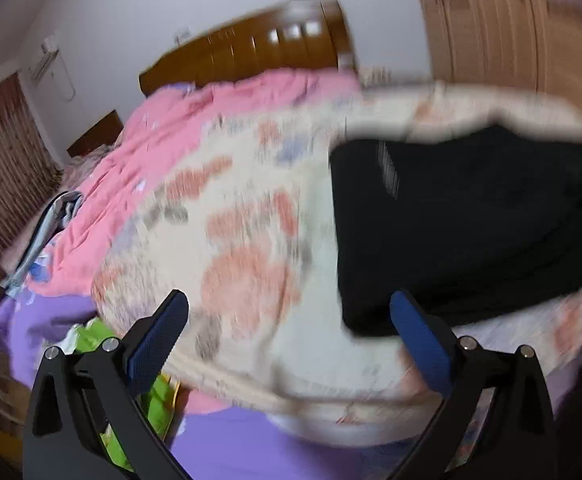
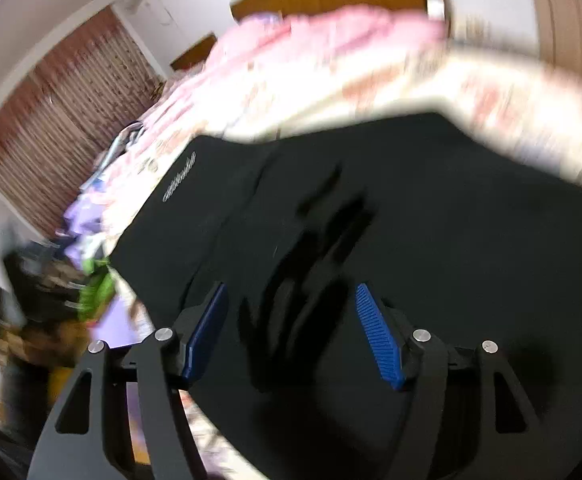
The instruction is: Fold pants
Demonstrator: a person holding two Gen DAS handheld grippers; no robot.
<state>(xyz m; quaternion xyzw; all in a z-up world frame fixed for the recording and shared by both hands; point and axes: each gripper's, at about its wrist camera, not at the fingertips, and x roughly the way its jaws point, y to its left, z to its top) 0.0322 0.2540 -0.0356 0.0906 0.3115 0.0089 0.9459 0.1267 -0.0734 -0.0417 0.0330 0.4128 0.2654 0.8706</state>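
Black pants (image 1: 471,232) lie on a cream floral blanket (image 1: 251,248) on a bed, at the right of the left wrist view. My left gripper (image 1: 289,312) is open and empty, just left of the pants' near corner. In the right wrist view the black pants (image 2: 431,208) fill most of the frame, with a small silver logo (image 2: 179,178) near their left edge. My right gripper (image 2: 291,300) is open and empty, directly above the pants' creased middle. Both views are motion-blurred.
A pink quilt (image 1: 211,120) is bunched toward the wooden headboard (image 1: 251,52). A purple sheet (image 1: 251,440) and green fabric (image 1: 159,392) lie at the bed's near left edge. Reddish curtains (image 2: 63,120) hang at left. A wooden wardrobe (image 1: 511,20) stands at right.
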